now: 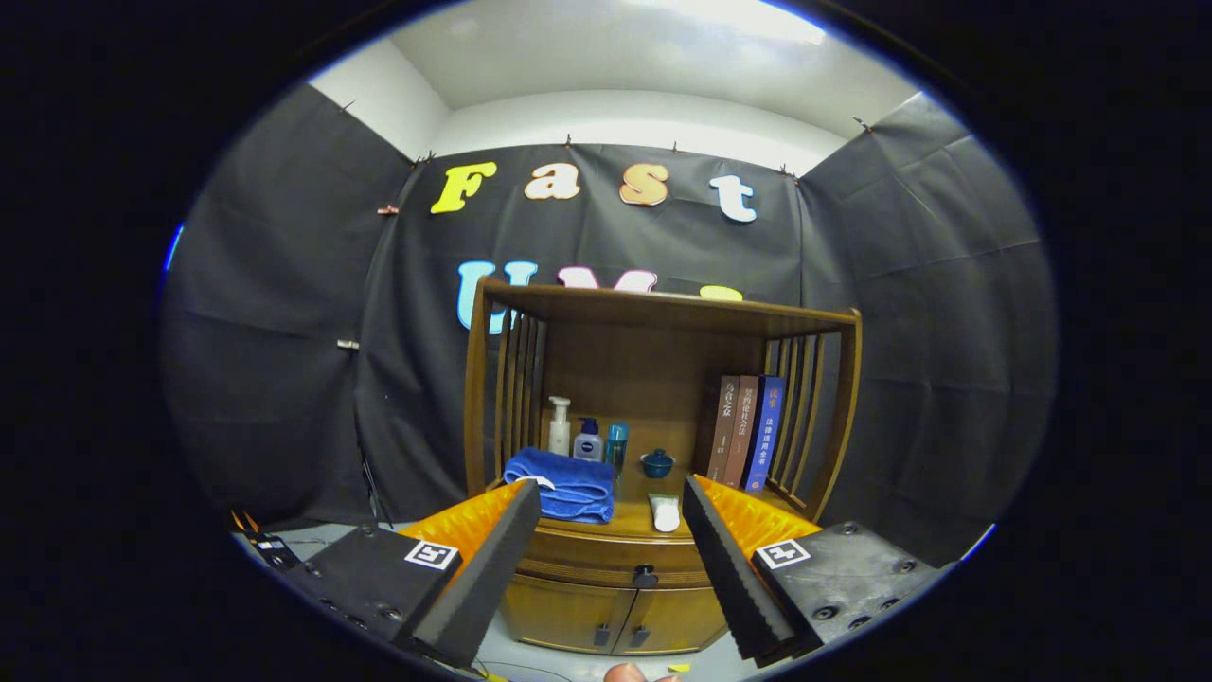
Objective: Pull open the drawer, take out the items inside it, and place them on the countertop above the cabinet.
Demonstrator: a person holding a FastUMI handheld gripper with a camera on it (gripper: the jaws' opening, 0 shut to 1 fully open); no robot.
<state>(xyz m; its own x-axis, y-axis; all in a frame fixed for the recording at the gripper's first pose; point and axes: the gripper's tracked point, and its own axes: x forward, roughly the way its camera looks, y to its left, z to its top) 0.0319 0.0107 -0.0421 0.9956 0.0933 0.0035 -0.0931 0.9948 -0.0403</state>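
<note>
The hand-held gripper (611, 559) hangs released, fingers spread wide, short of the cabinet (606, 606). The drawer (620, 564) sits closed between them at 12 o'clock, knob (645, 575) centred. On the surface (632, 519) above, a blue towel (563, 485) lies at 11 o'clock.

Tool (611, 545): orange fingers, black ribbed pads, square black-white markers, screws.

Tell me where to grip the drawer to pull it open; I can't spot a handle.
Take the small dark knob at the middle of the closed drawer front, coming straight on. It juts forward, and the open gripper is already lined up on it.
</note>
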